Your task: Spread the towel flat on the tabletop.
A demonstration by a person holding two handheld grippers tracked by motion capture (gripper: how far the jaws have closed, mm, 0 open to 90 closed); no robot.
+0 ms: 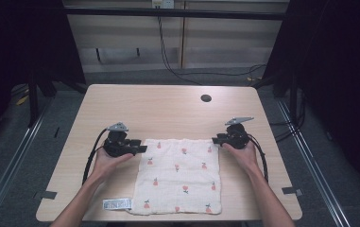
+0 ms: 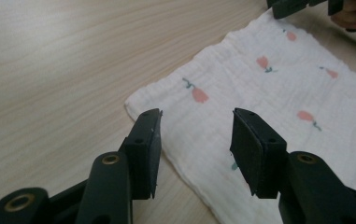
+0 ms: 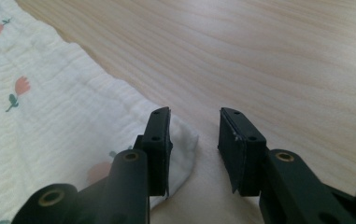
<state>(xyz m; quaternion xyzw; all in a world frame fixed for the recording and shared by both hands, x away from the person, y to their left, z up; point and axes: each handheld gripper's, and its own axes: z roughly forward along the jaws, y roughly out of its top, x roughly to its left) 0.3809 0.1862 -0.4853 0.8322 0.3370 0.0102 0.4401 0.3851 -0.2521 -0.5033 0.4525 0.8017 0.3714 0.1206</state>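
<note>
Both pairs of jaws stand apart with nothing between them. In the left gripper view the left gripper (image 2: 195,140) straddles the cloth's (image 2: 278,107) edge: one jaw sits over bare table (image 2: 49,70), the other over fabric, and the near corner lies just ahead at about 11 o'clock from the gap. In the right gripper view the right gripper (image 3: 193,142) is at its own corner, which lies under its left jaw, at about 8 o'clock from the gap. From above, the left gripper (image 1: 140,148) and right gripper (image 1: 216,140) sit at the two far corners of the cloth (image 1: 180,177), which lies flat on the near half of the table (image 1: 168,104). Its far edge runs 9 to 3 o'clock between them. Each gripper seems equally near its corner; a paired pinch looks likeliest.
</note>
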